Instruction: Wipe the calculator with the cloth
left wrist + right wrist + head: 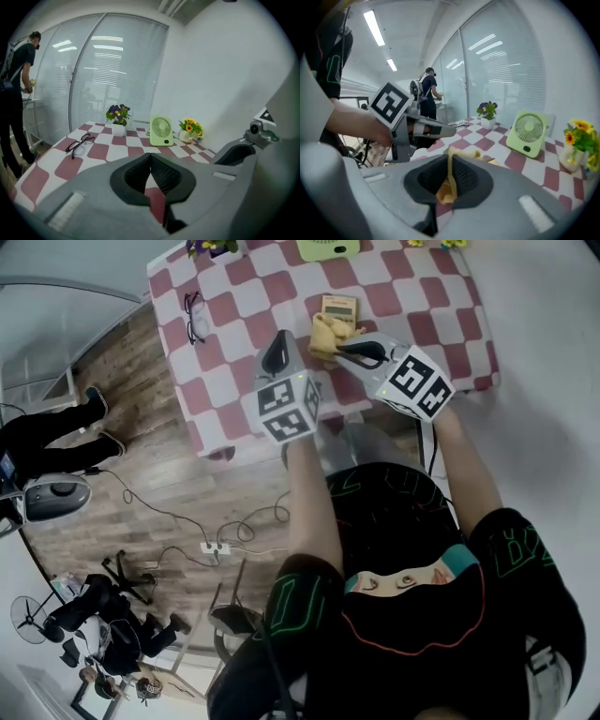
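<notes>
Pinching the cloth [449, 180] in your right tongs [450, 164], left tongs [151, 161] closed on nothing, you have the calculator [338, 308] just ahead, apparently not yet wiped.

No legible text or numbers, calculator [338, 309] face too small to read

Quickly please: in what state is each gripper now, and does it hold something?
Left gripper: shut, nothing between its jaws.
Right gripper: shut on the yellow cloth.
</notes>
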The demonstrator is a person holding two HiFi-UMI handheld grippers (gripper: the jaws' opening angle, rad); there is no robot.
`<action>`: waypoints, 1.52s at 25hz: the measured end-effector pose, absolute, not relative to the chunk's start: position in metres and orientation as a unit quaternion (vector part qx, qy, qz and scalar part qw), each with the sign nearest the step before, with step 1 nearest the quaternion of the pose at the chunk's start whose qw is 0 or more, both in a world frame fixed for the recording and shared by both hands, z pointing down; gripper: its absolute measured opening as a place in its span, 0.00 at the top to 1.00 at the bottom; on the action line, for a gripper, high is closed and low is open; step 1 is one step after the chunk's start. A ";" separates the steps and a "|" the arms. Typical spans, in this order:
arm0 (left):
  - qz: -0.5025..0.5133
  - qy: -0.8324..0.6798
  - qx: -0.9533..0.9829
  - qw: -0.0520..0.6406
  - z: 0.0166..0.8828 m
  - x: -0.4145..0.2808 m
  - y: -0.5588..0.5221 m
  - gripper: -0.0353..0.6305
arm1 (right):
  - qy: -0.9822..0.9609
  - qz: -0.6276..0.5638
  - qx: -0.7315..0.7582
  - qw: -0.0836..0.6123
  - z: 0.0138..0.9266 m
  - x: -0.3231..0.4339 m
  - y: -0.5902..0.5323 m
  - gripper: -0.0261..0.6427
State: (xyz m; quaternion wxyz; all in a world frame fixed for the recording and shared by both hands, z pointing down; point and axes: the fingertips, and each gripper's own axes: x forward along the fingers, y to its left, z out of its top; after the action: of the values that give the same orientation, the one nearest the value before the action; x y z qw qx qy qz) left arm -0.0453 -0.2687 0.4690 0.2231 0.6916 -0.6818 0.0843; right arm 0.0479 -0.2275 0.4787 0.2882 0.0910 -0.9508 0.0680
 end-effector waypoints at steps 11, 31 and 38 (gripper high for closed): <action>0.026 -0.691 0.710 0.135 0.376 -0.026 -0.290 0.93 | -0.931 0.096 0.316 0.156 0.378 0.117 -0.319 0.92; -0.020 -0.661 0.750 0.015 0.256 0.002 -0.332 0.93 | -0.894 0.041 0.446 0.034 0.284 0.205 -0.376 0.92; -0.007 -0.656 0.755 0.003 0.250 0.003 -0.343 0.93 | -0.893 0.023 0.449 0.015 0.269 0.208 -0.387 0.92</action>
State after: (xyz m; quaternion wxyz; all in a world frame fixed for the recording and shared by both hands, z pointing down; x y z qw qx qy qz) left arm 0.0032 -0.3430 0.2503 0.0034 0.7546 -0.6561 -0.0066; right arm 0.2076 -0.3870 0.2687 0.0155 0.4491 -0.8930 0.0228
